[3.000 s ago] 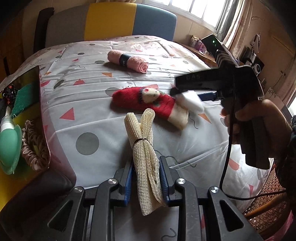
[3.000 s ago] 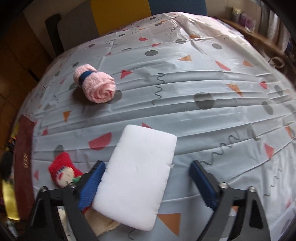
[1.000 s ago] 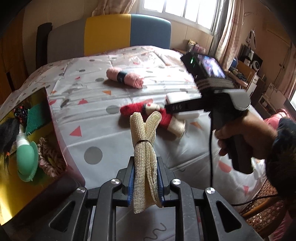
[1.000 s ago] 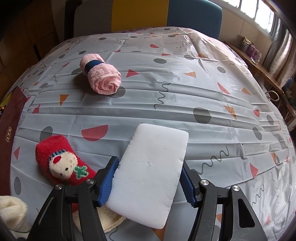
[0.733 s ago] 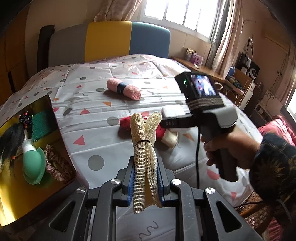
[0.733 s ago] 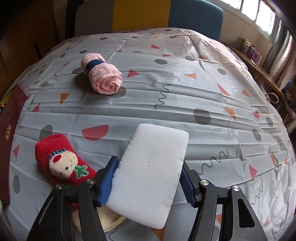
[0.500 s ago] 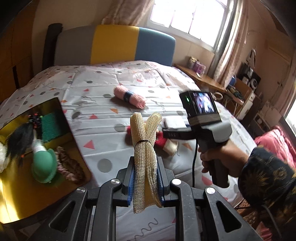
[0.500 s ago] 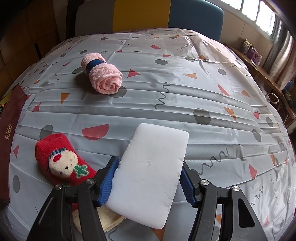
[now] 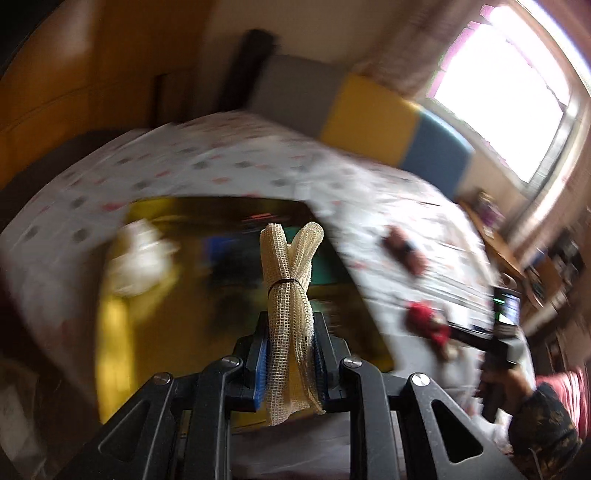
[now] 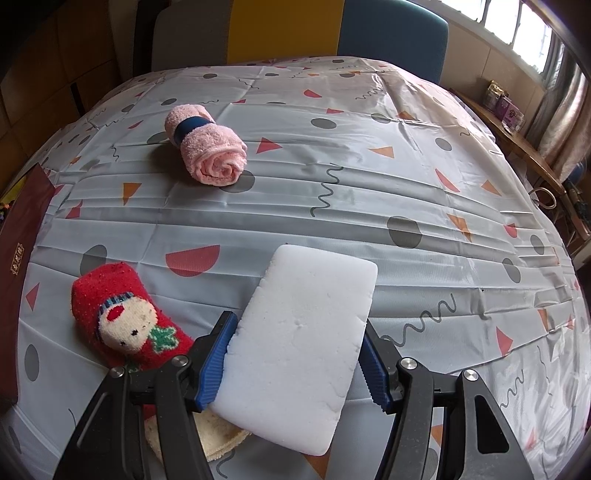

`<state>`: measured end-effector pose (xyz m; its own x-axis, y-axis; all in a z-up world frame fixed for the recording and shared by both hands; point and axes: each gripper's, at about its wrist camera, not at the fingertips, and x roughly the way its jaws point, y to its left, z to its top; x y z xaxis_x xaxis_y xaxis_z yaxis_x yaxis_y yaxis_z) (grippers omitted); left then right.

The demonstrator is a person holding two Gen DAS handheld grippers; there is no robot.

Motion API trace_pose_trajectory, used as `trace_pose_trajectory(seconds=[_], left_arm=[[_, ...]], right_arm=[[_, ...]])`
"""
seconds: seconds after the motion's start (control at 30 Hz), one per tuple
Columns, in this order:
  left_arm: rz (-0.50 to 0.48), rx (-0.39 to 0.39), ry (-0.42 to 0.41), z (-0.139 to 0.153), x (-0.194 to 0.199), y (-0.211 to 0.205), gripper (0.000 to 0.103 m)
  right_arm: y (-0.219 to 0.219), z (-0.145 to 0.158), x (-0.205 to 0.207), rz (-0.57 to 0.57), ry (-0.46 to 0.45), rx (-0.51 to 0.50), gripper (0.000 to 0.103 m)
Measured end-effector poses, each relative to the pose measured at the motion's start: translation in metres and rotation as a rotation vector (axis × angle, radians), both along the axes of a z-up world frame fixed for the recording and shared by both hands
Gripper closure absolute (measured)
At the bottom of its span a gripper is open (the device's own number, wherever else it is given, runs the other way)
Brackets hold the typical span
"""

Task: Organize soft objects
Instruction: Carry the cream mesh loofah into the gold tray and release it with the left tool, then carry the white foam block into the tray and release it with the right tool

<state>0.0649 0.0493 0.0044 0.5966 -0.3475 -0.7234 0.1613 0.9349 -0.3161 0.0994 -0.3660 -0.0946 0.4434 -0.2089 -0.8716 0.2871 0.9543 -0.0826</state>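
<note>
My left gripper (image 9: 290,334) is shut on a cream mesh cloth bundle (image 9: 290,314) tied with a dark band, held above a gold-lined box (image 9: 122,332); this view is heavily blurred. My right gripper (image 10: 297,354) is shut on a white foam sponge (image 10: 306,339) above the patterned bed sheet (image 10: 369,177). A red snowman sock (image 10: 122,317) lies just left of the right gripper, partly under it. A rolled pink towel (image 10: 207,155) with a blue band lies farther back. The sock (image 9: 428,321) and towel (image 9: 406,251) show at the right of the left wrist view.
The box holds blurred items, among them a white fluffy thing (image 9: 138,254) and something green (image 9: 325,266). A person's hand (image 9: 506,384) holds the right gripper's handle at the bed's edge. A dark red box side (image 10: 18,258) stands left of the sock. A headboard (image 10: 295,29) closes the far end.
My left gripper has swung left and risen with the mesh bundle, rolling as it went, so the box now fills its view. The right gripper keeps still with the sponge.
</note>
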Motion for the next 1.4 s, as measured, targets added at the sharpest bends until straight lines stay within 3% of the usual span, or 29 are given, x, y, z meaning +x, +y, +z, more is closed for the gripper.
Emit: trace_pose_trajectory(seconds=[0.13,0.3,0.47,0.57,0.87,1.07,1.4], left_arm=[[0.079,-0.001,0.094,-0.029,0.008,0.037,0.084],[0.105,0.03,0.136,-0.049,0.021,0.047,0.084],[0.13,0.108,0.15,-0.064,0.031,0.046,0.081],[0.166,0.175,0.162,-0.072,0.037,0.051,0.074],[0.172,0.233,0.125,-0.067,0.03,0.048,0.067],[0.198,0.268,0.056,-0.049,0.014,0.045,0.066],[0.149,0.264,-0.036,-0.025,-0.003,0.019,0.066]], right_arm=[[0.001,0.0,0.0,0.004,0.002,-0.006,0.039],[0.002,0.001,-0.001,0.006,0.003,-0.012,0.039],[0.002,0.001,-0.001,0.008,0.005,-0.013,0.039],[0.002,0.002,-0.001,0.011,0.005,-0.015,0.038],[0.002,0.002,-0.001,0.015,0.007,-0.019,0.038],[0.003,0.003,0.0,0.022,0.013,-0.033,0.04],[0.001,0.004,-0.002,0.008,0.015,-0.008,0.041]])
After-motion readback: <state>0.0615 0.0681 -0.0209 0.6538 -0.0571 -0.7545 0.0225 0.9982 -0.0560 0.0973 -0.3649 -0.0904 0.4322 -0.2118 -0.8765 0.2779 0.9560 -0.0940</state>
